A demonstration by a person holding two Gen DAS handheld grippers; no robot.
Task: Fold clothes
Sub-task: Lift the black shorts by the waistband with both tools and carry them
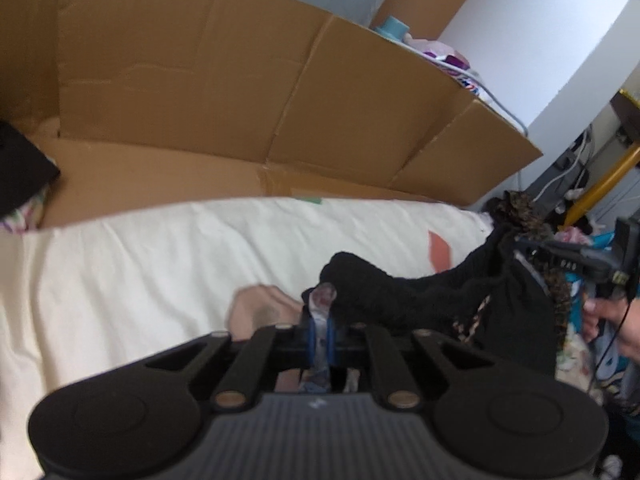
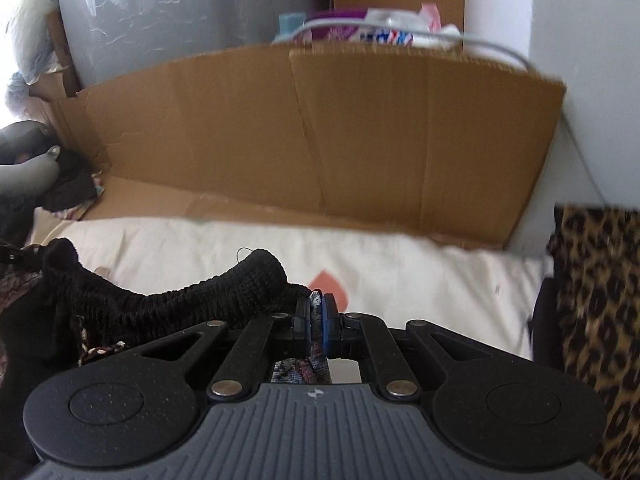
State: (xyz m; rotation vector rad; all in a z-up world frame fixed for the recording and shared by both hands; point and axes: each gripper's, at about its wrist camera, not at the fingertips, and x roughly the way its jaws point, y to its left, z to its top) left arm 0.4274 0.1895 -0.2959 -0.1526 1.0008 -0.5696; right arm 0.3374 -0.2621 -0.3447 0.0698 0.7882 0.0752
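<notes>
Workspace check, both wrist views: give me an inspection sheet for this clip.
Surface: cream sheet with scattered prints, creased.
Job's things: black garment with ribbed band, held up between both grippers above the sheet.
Clutter: leopard-print fabric at the right; small packets behind the cardboard.
Grippers: left gripper shut on the garment; right gripper shut on the garment.
Cables: grey cable over the cardboard's top edge.
Surroundings: cardboard panel standing behind the sheet; white wall.

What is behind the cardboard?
Over the cardboard top edge peek a blue cup, colourful packets and a grey cable. Whatever lies lower behind it is hidden.
</notes>
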